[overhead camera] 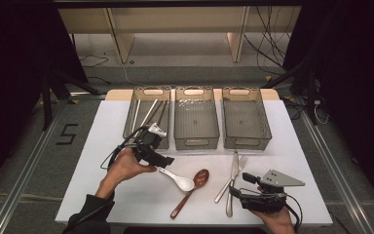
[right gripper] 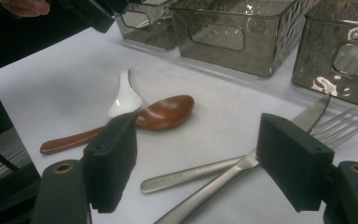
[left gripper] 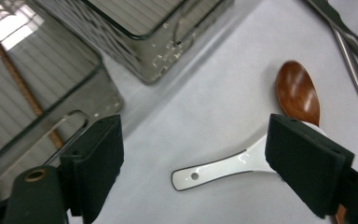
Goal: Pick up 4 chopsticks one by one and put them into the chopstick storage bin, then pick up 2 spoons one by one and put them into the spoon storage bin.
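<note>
Jaws spread on my left gripper (left gripper: 193, 163), nothing between the pads, hovering over the white spoon (left gripper: 223, 165), which lies on the table (overhead camera: 126, 195) touching the brown spoon (overhead camera: 195, 187). My right gripper (right gripper: 200, 165) stands open above the knife (right gripper: 200, 175) and fork (right gripper: 242, 172).

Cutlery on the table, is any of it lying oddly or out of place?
Slightly: the white spoon and brown spoon lie bowl against bowl, and the knife and fork cross each other. Nothing looks spilled or damaged.
</note>
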The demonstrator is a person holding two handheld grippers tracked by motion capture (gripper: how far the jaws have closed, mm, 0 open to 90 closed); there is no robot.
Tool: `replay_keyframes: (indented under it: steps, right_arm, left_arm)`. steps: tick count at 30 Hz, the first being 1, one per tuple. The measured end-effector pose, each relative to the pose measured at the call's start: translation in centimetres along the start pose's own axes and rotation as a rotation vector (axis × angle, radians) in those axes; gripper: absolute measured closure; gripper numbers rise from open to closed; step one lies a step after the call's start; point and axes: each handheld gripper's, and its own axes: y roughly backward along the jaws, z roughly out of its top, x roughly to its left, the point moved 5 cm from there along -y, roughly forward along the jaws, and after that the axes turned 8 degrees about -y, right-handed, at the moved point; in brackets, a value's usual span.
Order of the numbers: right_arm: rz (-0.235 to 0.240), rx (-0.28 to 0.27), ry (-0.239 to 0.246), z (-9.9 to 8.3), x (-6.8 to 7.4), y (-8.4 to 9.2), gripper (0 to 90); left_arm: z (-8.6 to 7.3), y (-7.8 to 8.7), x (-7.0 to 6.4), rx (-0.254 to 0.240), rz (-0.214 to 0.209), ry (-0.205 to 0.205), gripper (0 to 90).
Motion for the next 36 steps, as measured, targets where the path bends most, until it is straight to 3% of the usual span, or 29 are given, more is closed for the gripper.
replay_keyframes:
  steps: [12,28,36]
  right_arm:
    - [-0.001,0.001,0.006,0.0,0.1,-0.1,29.8]
    - [-0.001,0.001,0.010,0.0,0.0,-0.1,29.8]
    - [-0.006,-0.005,0.011,0.0,0.1,0.2,29.8]
  left_arm:
    - [-0.6,-2.1,-1.4,0.071,-0.038,-0.068,17.9]
    - [-0.9,-3.2,-1.4,0.135,-0.066,-0.136,18.3]
    - [-1.0,-3.9,-2.3,0.183,-0.096,-0.202,20.4]
